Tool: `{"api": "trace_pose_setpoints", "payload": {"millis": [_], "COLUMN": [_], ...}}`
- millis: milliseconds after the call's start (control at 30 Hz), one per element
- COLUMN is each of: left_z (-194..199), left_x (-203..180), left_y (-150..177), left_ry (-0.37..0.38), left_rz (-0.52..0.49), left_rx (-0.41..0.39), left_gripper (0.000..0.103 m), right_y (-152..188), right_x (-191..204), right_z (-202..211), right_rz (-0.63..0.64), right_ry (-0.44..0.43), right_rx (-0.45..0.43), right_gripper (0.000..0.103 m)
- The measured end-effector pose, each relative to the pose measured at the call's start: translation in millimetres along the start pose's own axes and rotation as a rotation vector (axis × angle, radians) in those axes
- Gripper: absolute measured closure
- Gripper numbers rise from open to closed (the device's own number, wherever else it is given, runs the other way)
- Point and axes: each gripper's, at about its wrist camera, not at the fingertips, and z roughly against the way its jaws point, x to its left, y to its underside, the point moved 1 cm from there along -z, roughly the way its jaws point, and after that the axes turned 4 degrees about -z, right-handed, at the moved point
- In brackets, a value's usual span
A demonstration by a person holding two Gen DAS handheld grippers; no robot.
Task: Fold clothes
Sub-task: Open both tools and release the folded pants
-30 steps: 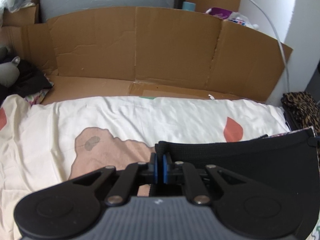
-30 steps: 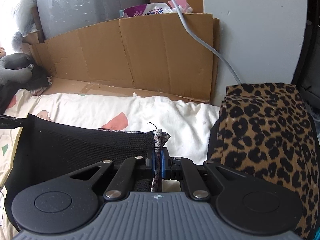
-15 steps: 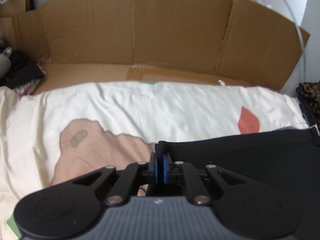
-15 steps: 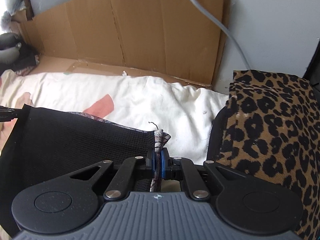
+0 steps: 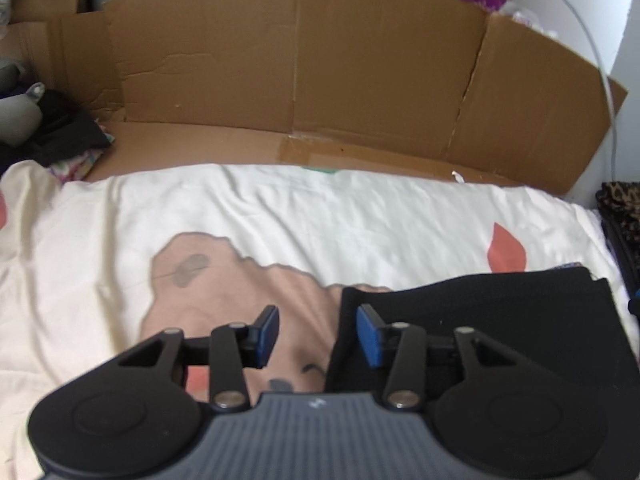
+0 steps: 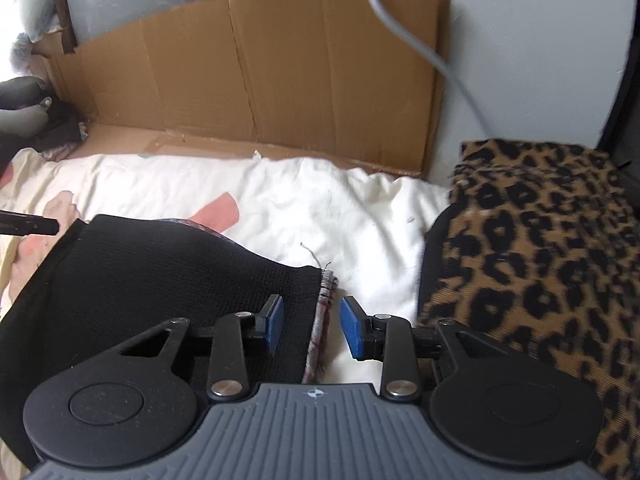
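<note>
We judged this to be the release at the end of a fold: both pairs of tongs were opening, and the black knit garment [image 6: 160, 280] lay flat on the bed's cream printed sheet [image 5: 280, 216], no longer pinched. In the left wrist view the left tongs [image 5: 318, 334] stood spread, with the garment's left edge between the blue pads but neither pad pressing on it. In the right wrist view the right tongs [image 6: 312, 330] were likewise spread over the garment's right edge, where a strip of patterned lining [image 6: 325, 300] showed; no pad bore on the cloth. The garment looked like a doubled, roughly rectangular panel of ribbed black knit, its far edge a little wavy and a loose thread sticking up near the right corner. It sat on the right part of the sheet, near a folded leopard-print cloth [image 6: 540, 260] but apart from it, with cardboard [image 5: 300, 60] standing behind. The next move, we thought, called for backing the tongs away without snagging the edges, then either smoothing the fold or taking new corners for another fold.
</note>
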Motion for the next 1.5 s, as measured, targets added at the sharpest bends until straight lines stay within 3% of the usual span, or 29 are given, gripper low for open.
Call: {"api": "trace_pose_setpoints", "payload": {"millis": [233, 367, 533, 733, 1033, 1400, 1500], "left_z": [49.1, 74.5, 94.5, 102.8, 114.5, 91.4, 86.0], "left_x": [24.0, 29.0, 29.1, 22.6, 24.4, 20.1, 20.1], "left_y": [14.8, 37.8, 73.4, 107.3, 132.1, 156.7, 158.1], "left_ry": [-0.01, -0.026, 0.006, 0.026, 0.036, 0.064, 0.071], "left_rz": [0.013, -0.023, -0.032, -0.01, 0.057, 0.059, 0.059], "left_rx": [-0.023, -0.032, -0.024, 0.016, 0.01, 0.079, 0.088], "left_gripper": [0.052, 0.048, 0.049, 0.052, 0.052, 0.057, 0.059], "right_y": [17.0, 28.9, 49.4, 84.1, 122.2, 147.9, 149.3], "right_x": [-5.3, -5.4, -3.6, -8.4, -10.1, 15.4, 16.5], "right_z": [41.1, 61.2, 87.4, 106.8, 121.7, 102.8, 95.8], "right_rz": [-0.044, -0.053, -0.041, -0.066, -0.116, -0.065, -0.063], "right_ry": [-0.038, -0.055, -0.066, -0.059, -0.034, -0.052, -0.049], "right_rx": [-0.026, -0.033, -0.036, -0.016, 0.015, 0.122, 0.14], "right_gripper": [0.064, 0.064, 0.064, 0.064, 0.064, 0.064, 0.058]}}
